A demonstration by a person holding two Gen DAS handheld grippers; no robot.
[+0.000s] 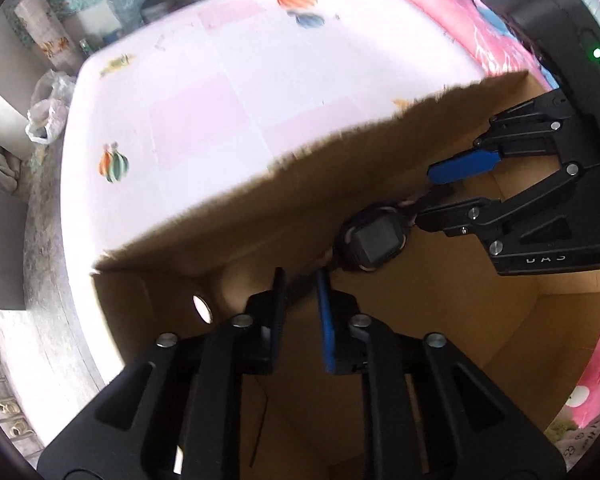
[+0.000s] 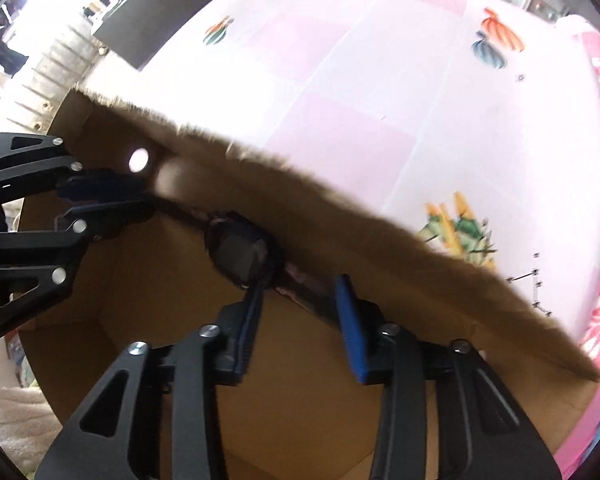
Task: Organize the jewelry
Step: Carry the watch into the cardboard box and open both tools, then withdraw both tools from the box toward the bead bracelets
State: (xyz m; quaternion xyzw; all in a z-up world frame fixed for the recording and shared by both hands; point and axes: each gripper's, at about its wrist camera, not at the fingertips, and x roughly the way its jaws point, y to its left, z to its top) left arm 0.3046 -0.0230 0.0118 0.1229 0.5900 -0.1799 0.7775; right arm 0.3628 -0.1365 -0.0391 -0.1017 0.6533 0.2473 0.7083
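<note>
A black wristwatch (image 1: 374, 242) with a square dark face hangs stretched inside an open cardboard box (image 1: 228, 236). My left gripper (image 1: 300, 280) is shut on one end of its strap. My right gripper (image 1: 436, 192) comes in from the right with its fingers apart around the other strap end. In the right wrist view the watch (image 2: 242, 254) lies between my right gripper (image 2: 300, 284), whose blue fingers stand apart with the strap between them, and my left gripper (image 2: 108, 200) at the left, shut on the strap.
The box has a torn far wall (image 2: 340, 216) and a round hole (image 2: 139, 160) in one side. It rests on a pink and white patterned bedsheet (image 1: 220, 92). A pink blanket (image 1: 452, 12) lies at the right. A plastic bag (image 1: 48, 112) sits on the floor.
</note>
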